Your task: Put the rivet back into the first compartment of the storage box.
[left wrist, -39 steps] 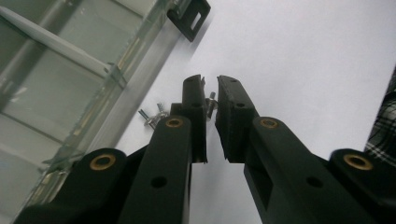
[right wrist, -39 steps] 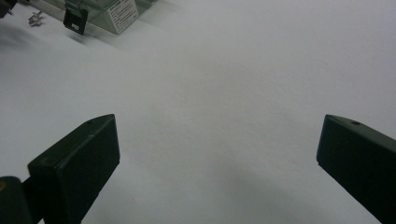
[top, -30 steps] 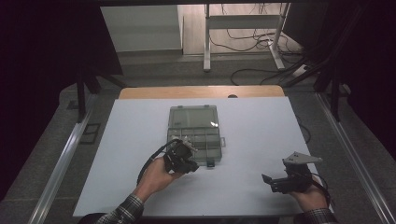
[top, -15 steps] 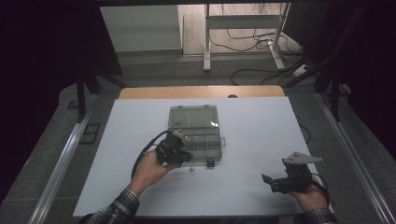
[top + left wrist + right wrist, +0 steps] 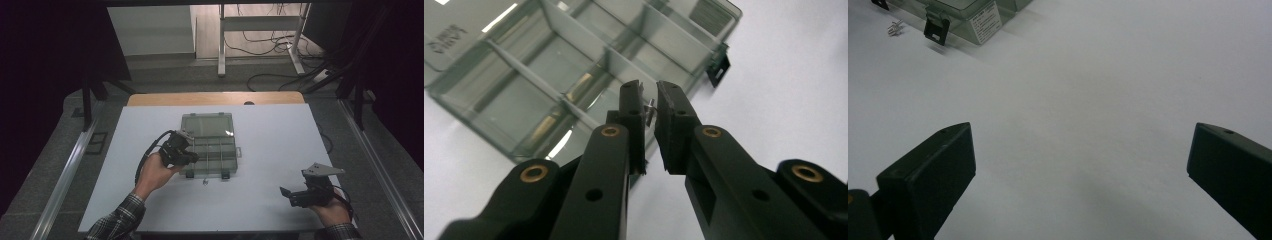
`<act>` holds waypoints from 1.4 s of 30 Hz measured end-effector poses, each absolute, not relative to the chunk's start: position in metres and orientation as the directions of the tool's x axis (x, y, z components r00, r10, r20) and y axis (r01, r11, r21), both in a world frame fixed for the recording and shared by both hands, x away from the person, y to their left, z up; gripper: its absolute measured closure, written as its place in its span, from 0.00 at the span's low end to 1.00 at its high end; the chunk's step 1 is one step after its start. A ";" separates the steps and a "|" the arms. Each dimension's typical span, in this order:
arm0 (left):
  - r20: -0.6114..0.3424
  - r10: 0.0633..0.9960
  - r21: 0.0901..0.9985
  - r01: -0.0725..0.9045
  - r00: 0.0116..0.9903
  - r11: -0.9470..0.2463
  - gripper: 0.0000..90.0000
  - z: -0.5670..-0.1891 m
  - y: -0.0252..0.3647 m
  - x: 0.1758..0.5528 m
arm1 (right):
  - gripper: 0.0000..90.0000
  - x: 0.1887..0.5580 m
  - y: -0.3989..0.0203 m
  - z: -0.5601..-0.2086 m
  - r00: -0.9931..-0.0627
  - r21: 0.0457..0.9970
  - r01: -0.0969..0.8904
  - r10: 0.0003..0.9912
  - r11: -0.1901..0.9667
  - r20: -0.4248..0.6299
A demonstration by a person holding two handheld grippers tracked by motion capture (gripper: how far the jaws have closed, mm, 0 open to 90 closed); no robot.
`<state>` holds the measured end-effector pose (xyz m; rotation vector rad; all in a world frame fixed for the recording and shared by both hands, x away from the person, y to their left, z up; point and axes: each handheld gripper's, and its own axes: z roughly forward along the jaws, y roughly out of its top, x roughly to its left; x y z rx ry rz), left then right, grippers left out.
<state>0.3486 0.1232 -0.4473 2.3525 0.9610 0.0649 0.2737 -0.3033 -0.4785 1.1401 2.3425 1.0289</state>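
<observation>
A clear plastic compartment box (image 5: 212,131) lies open mid-table, its lid (image 5: 207,121) lying back flat. My left gripper (image 5: 186,156) hovers over the box's front left corner. In the left gripper view its jaws (image 5: 650,95) are shut on a small silvery metal part (image 5: 650,111), with the box's divided compartments (image 5: 574,75) below. A second small metal part (image 5: 204,181) lies on the table just in front of the box. My right gripper (image 5: 286,192) rests near the front right, with its jaws (image 5: 1080,150) wide open over bare white table.
The white table top (image 5: 280,145) ends at a wooden strip (image 5: 215,98) at the far side. In the right gripper view the box's labelled corner (image 5: 984,17), a black latch (image 5: 934,28) and the loose metal part (image 5: 895,27) sit far off at upper left.
My left hand has lifted and moved away from the front edge and leftward, carrying the small part over the box. The right hand has stayed still.
</observation>
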 end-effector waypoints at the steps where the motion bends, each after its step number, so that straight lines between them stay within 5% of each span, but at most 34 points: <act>1: -0.170 0.657 0.541 0.627 0.735 -0.561 0.92 -0.447 0.125 0.350 | 0.00 0.274 -0.303 -0.479 -0.620 0.731 0.540 0.784 0.416 0.012; 42: -0.131 0.770 0.533 0.699 0.625 -0.477 0.91 -0.474 0.148 0.408 | 0.00 0.274 -0.302 -0.481 -0.624 0.712 0.553 0.782 0.433 0.009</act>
